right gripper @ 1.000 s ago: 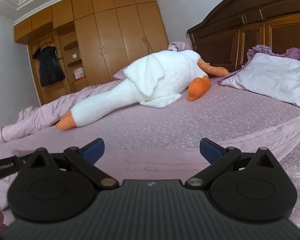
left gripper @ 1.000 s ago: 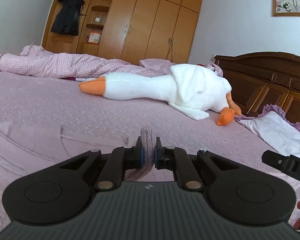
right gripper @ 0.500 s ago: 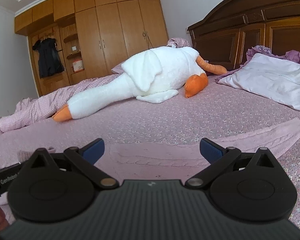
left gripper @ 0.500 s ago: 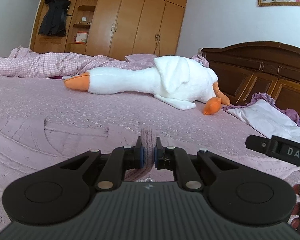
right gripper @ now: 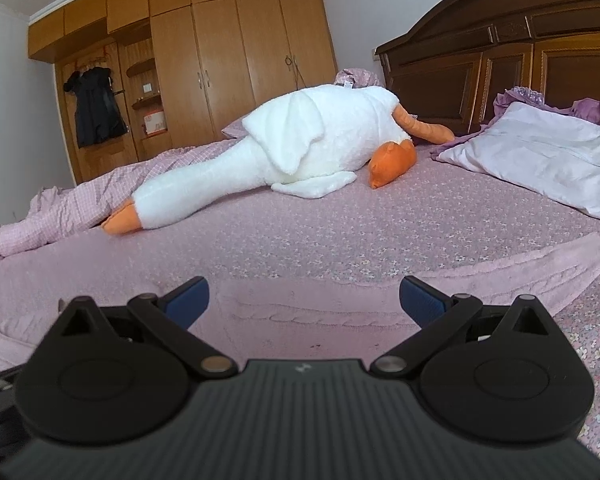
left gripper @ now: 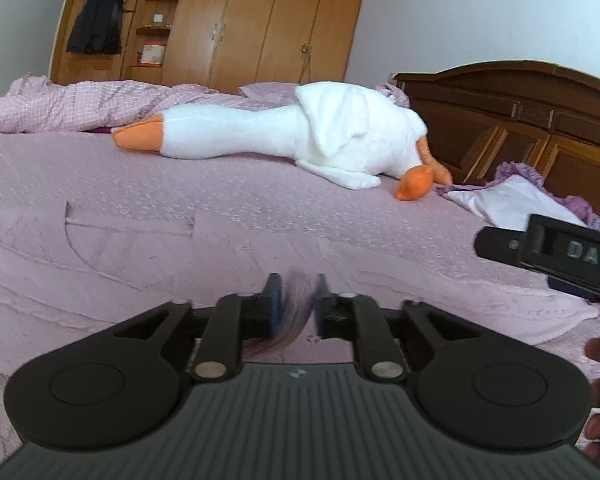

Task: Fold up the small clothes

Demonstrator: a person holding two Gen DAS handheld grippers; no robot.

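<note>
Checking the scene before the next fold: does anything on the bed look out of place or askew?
Nothing is spilled or damaged. A large plush goose sprawls on its side across the bed, beyond the pink knit garment being folded. The pillow lies askew by the headboard, and a checked quilt is bunched at the far edge.

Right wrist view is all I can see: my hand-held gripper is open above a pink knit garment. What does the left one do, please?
Observer: The left hand-held gripper is shut on a raised fold of the pink knit garment, which is pinched between its blue pads.
Operator: Does more of the garment lie on its left side?
Observer: Yes. It spreads flat over the bedspread to the left, and a straight raised edge shows there. I cannot tell which part of the garment that edge is.
</note>
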